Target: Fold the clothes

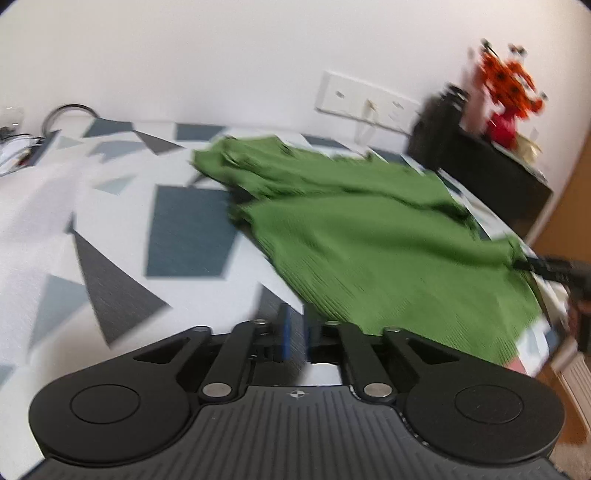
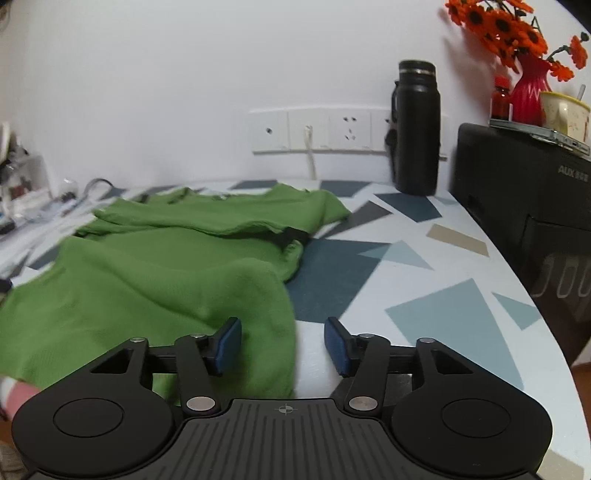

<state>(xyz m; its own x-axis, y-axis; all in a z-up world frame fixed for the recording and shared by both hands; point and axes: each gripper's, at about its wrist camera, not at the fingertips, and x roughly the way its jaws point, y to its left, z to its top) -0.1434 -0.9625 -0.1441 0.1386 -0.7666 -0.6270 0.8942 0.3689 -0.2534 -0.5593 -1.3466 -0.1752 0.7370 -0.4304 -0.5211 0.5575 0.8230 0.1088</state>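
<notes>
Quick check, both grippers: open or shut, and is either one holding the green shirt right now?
Left gripper: fingers nearly shut, nothing visibly between them.
Right gripper: open; green shirt edge lies between the fingers, not clamped.

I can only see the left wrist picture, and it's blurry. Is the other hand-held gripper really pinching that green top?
Observer: No. In the right wrist view, the right hand-held gripper has its jaws wide apart. A fold of the green top lies between them, unclamped.
Visitor: What's the dark blur by the wall?
Observer: A black flask, upright on the table in front of the wall sockets.
Visitor: And the orange smear?
Observer: Orange flowers in a red vase, with a cup beside it.
</notes>
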